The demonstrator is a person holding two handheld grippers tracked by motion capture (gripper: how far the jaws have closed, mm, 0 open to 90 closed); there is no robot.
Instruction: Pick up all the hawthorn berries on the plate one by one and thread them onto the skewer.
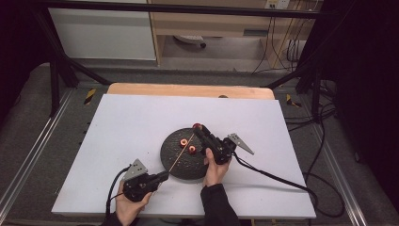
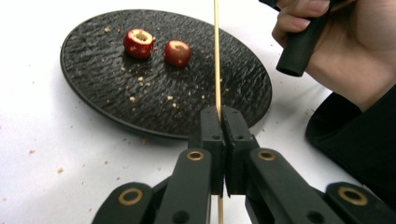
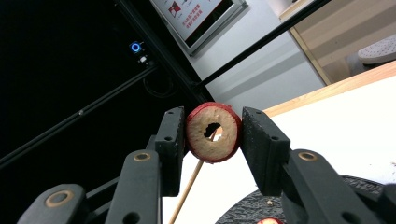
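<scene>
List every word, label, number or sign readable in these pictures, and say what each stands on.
Nothing can be read.
Poster on the wall, right gripper view: a red and white panel with small print, too blurred to read.
Black plate, skewer, cored red fruit: no lettering.
Left gripper and right gripper: no markings legible.

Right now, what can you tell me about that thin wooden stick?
The wooden skewer is a thin, straight, pale stick. The left gripper clamps its near end between shut jaws, and it slants up across the black plate. Its tip meets the hole of a cored red fruit slice, pinched by the right gripper above the plate's far edge. Two more cored pieces lie on the plate beside it, not touching it.
</scene>
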